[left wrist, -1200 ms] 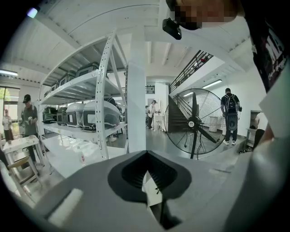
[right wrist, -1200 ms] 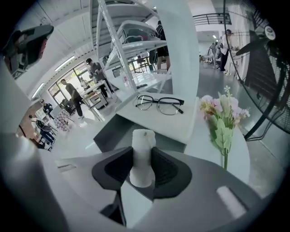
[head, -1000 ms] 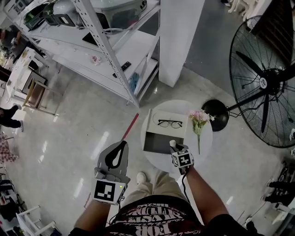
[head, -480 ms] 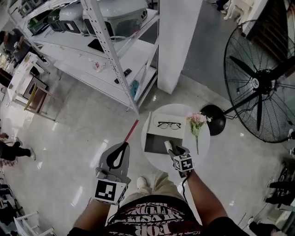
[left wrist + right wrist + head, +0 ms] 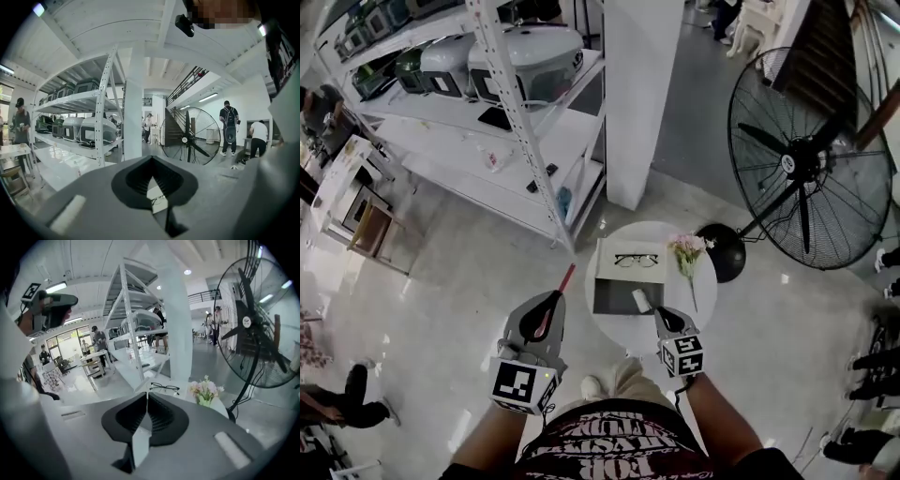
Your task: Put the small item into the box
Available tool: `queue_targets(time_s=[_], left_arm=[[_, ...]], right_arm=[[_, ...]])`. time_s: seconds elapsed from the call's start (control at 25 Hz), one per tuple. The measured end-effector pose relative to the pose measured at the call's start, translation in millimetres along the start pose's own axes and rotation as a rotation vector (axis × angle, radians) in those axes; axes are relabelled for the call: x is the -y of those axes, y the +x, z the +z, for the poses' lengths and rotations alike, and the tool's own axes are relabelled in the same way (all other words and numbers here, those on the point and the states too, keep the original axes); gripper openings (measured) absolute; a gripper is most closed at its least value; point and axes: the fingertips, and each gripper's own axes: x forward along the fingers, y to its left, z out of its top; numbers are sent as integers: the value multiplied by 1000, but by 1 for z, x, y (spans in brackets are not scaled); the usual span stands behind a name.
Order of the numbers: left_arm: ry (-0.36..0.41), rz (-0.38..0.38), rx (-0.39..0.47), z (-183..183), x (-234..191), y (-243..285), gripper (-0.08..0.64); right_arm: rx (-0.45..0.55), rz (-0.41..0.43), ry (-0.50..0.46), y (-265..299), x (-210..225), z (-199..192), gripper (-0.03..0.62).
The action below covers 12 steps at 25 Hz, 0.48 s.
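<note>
On a small round white table (image 5: 705,281) lies an open box: a dark tray (image 5: 614,298) with its white lid (image 5: 628,273) behind it. A pair of black glasses (image 5: 637,260) (image 5: 164,388) rests on the lid. My right gripper (image 5: 654,311) (image 5: 147,394) is shut on a small white item (image 5: 640,300) (image 5: 139,441) and hovers at the tray's near right corner. My left gripper (image 5: 554,298) (image 5: 151,159) is shut on nothing, held over the floor left of the table.
Pink flowers (image 5: 685,249) (image 5: 205,390) lie on the table's right side. A big standing fan (image 5: 806,169) is to the right, a white pillar (image 5: 642,94) and a metal shelving rack (image 5: 516,94) behind. A red strip (image 5: 566,277) marks the floor. People stand far off.
The head camera has tilted up a little, so more of the room shows. Both grippers keep nearly the same places by the table, the right still holding the white item.
</note>
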Motion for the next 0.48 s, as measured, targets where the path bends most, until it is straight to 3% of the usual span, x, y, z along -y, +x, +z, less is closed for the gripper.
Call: queue_targets(time_s=[0.48], left_arm=[[70, -80, 72, 14, 11, -43, 0]], right_arm=[[242, -81, -75, -110, -46, 88, 28]])
